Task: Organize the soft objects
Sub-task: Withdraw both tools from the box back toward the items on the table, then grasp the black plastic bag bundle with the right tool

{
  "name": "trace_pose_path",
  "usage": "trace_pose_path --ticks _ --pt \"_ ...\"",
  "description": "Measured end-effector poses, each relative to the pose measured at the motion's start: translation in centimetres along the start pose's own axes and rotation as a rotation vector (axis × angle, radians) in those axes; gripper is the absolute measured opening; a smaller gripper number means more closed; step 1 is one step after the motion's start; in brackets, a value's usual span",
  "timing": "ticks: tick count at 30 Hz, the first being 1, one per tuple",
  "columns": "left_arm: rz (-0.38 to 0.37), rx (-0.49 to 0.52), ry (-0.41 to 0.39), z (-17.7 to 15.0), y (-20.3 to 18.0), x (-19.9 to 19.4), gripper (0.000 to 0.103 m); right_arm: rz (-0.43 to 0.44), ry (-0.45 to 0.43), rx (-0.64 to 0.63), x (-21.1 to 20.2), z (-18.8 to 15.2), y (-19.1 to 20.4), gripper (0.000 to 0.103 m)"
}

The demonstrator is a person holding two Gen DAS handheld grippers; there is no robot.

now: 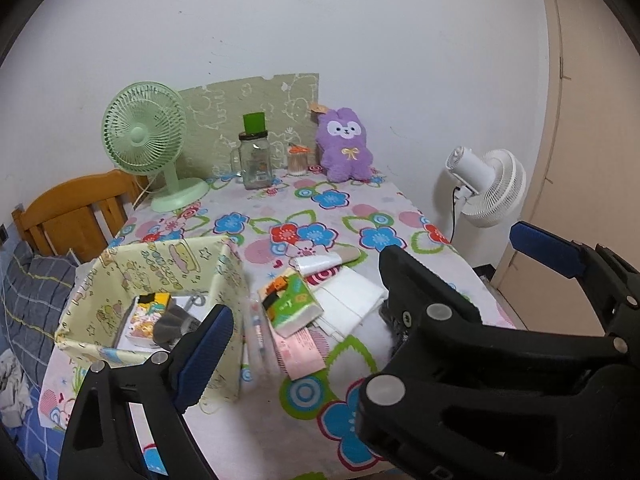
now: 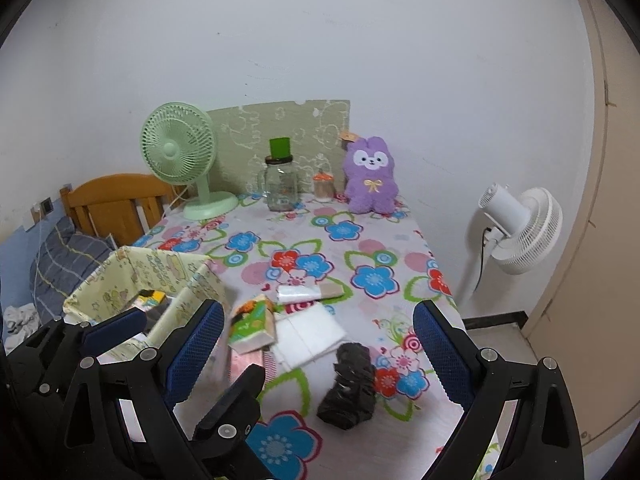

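Both views are evenly lit by soft indoor light, bright enough, with faint shadows and no strong glare. Fisheye distortion bends the wall [image 1: 360, 20] and door frame [image 2: 600, 160], and dark vignetting fills the corners. The near basket [image 1: 168, 280] edge looks slightly blurred.

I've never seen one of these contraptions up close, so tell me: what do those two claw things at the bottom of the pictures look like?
Both are alike. The left gripper and right gripper are matte black plastic clamps, each with two long angular fingers joined by round silver rivets. Each finger ends in a blue pad with a fine gridded, rubbery-looking texture. No cables, labels or sleeves show, and no hands are in view.
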State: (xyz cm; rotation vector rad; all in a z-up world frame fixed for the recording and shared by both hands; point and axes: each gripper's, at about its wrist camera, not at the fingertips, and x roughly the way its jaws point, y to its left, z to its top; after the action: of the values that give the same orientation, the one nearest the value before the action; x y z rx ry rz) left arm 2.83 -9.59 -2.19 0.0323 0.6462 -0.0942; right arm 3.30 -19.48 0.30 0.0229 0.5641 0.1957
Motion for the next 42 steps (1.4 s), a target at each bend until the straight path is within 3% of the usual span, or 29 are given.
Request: trace_pose_path --ticks 11,25,33,39,42 --pt "-0.035 0.040 0.035 -1.7 -1.9 2.6 0.094 -0.015 0.028 0.040 1.4 -2.6 -2.3 0.094" --pt "0.011 0.064 0.074 -4.0 -2.3 6.9 0.093 0.033 0.133 0.100 6.5 -6.3 -4.1 0.085" --pt "0.008 0.050 0.142 -5.0 -1.7 8.9 0.093 0.024 0.202 0.105 9.4 -7.6 -4.2 0.081" --pt "0.022 0.040 0.177 -5.6 -1.0 10.0 0.092 0.038 0.250 0.115 11.3 -8.3 -4.0 0.072" --pt "0.022 0.043 0.198 -5.7 -0.9 10.5 0.091 0.045 0.284 0.121 12.4 -8.5 -3.9 0.061"
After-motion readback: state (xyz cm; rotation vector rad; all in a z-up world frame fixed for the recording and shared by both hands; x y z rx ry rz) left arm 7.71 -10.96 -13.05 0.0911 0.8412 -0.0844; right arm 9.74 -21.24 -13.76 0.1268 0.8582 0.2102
